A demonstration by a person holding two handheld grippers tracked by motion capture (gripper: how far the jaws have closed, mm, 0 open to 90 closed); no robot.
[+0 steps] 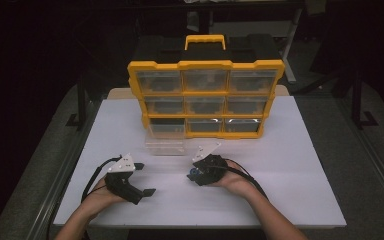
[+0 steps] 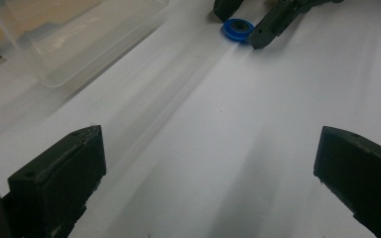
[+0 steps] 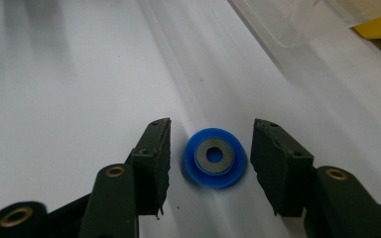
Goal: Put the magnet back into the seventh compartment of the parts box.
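A small blue wheel [image 3: 214,157] with a grey metal centre lies flat on the white table [image 1: 290,190]. My right gripper [image 3: 212,127] stands over it with one jaw on each side; a thin gap shows between each pad and the wheel's rim, so the jaws are open around it. In the high view the right gripper [image 1: 199,172] sits at table centre with the wheel [image 1: 193,174] at its tip. My left gripper [image 1: 145,179] rests to the left, jaws wide open and nothing between them. In the left gripper view, beyond the left gripper [image 2: 211,136], the wheel [image 2: 237,29] lies farther off.
A clear plastic drawer bin [image 1: 165,145] stands on the table just in front of a yellow parts organizer [image 1: 205,97] with several clear drawers and a carry handle. The bin is near both grippers [image 2: 74,39] [image 3: 297,20]. Dark floor surrounds the table.
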